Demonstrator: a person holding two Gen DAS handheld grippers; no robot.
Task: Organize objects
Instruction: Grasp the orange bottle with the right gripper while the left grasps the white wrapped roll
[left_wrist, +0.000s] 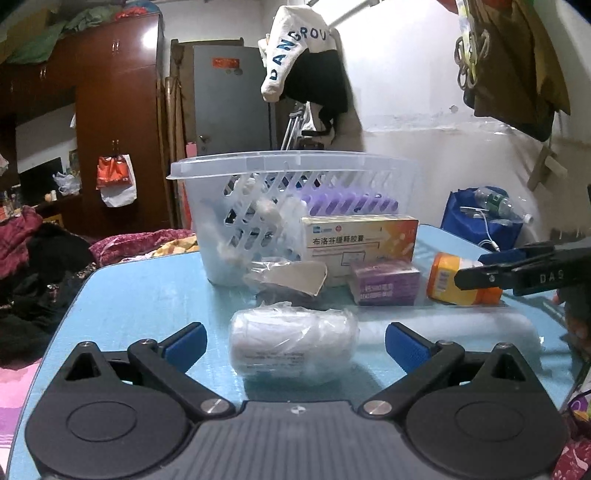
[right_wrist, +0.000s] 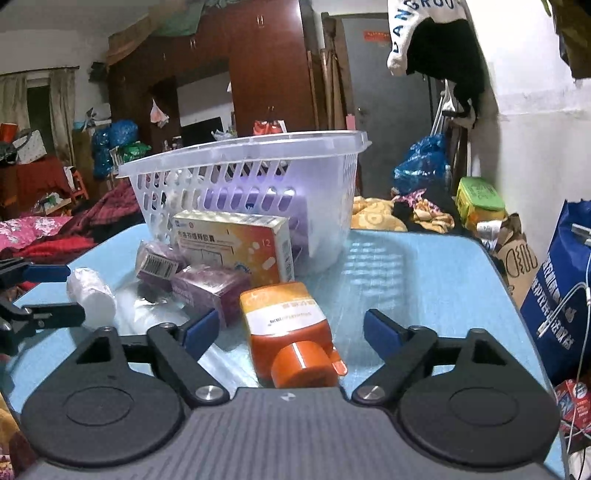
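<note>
Left hand-held gripper — spread wide, empty — straddles our wrapped roll; right hand-held gripper, likewise open, straddles the orange bottle. Loose wrap may slip — we risk missing the basket ahead.

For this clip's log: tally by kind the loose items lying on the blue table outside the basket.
Boxes: 3: orange-and-white medicine box, purple box, small purple box with barcode
Bottles: 1: orange bottle, on its side
Wrapped white rolls: 1: plastic-wrapped roll
Crumpled clear wrappers: 1
Total: 6
The white basket and its contents are not counted.
</note>
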